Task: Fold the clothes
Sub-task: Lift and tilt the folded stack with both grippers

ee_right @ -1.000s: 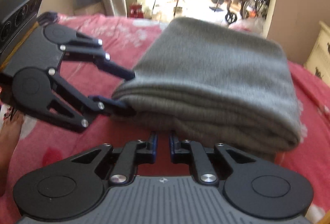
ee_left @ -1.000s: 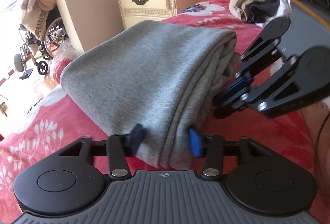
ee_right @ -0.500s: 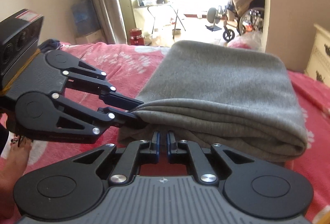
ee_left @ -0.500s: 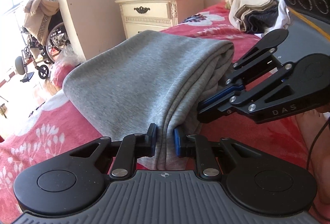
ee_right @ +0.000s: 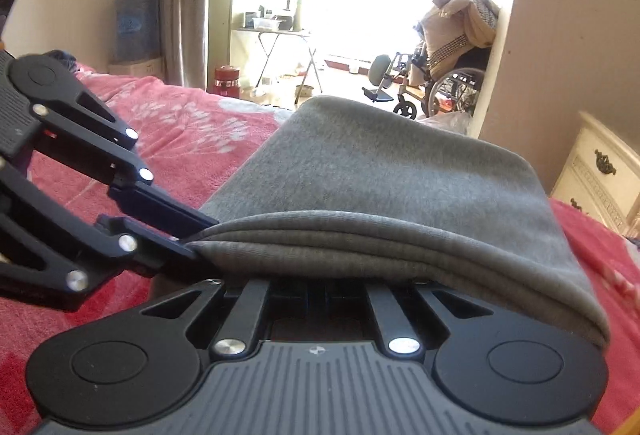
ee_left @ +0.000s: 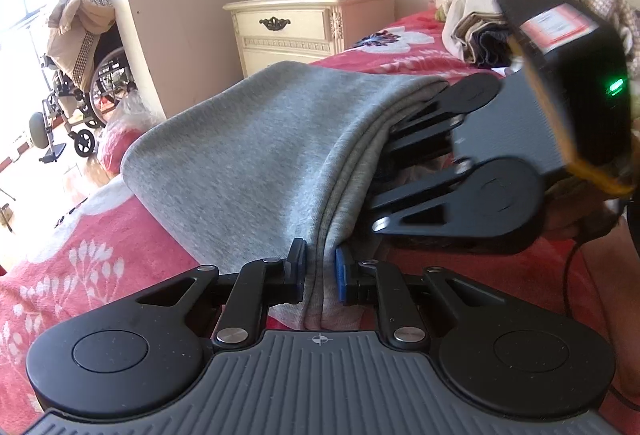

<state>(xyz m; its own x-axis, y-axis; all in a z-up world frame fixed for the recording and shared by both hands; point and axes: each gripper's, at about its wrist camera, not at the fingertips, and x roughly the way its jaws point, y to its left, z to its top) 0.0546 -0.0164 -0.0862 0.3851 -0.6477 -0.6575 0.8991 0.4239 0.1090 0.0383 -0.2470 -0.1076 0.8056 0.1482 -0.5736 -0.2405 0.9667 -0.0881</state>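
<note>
You are working over a bed (ee_left: 100, 255) spread with a red, fleecy floral blanket, and on it lies the grey garment (ee_left: 256, 163), a soft, matte knit already doubled into a thick, rounded bundle of several layers, its near edge raised off the blanket. By my judgement you are mid-fold or lifting the bundle, so keep both corners level and taut.

Your left gripper (ee_left: 320, 273) is clenched on the stacked edges at the near corner, blue pads pressing the layers flat. Your right gripper (ee_right: 316, 293) reaches under the draped hem; its fingertips are hidden by cloth, so I cannot tell whether it grips.
</note>
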